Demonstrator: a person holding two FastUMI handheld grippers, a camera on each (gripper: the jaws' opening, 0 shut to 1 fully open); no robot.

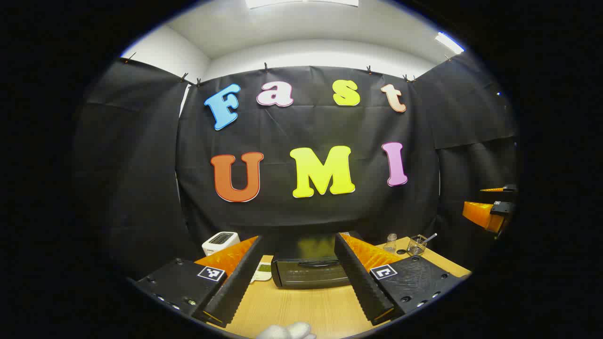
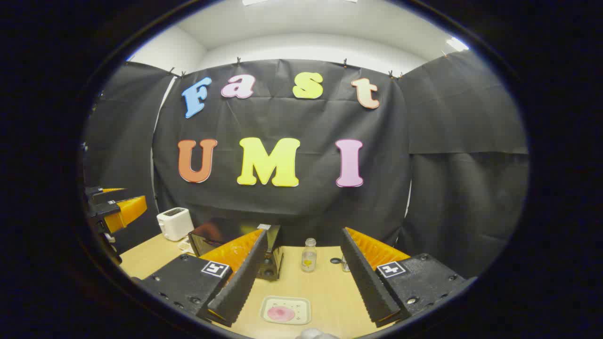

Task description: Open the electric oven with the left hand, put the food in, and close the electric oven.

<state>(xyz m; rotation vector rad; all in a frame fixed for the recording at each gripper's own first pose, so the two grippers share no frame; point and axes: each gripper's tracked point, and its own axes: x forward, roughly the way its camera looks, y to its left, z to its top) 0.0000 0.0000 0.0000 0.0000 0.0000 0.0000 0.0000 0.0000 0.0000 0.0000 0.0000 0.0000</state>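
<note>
The black electric oven (image 1: 308, 275) stands on the wooden table with its door closed and its handle (image 1: 314, 264) across the top of the door. My left gripper (image 1: 298, 238) is open, held back from the oven, with the door framed between its fingers. My right gripper (image 2: 307, 231) is also open with nothing in it. Below it, near the front edge, a white square plate holds pink food (image 2: 281, 312). The oven (image 2: 221, 240) sits left of it, partly hidden by a finger. Each gripper sees the other to its side: the right gripper (image 1: 492, 207), the left gripper (image 2: 110, 202).
A white toaster (image 1: 220, 242) stands left of the oven, with a small dish (image 1: 263, 270) beside it. Right of the oven are a glass jar (image 2: 308, 255), a smaller jar (image 2: 345, 263), a dark lid (image 2: 335, 260) and a wire basket (image 1: 417, 245). Something white (image 1: 287, 332) shows at the bottom edge.
</note>
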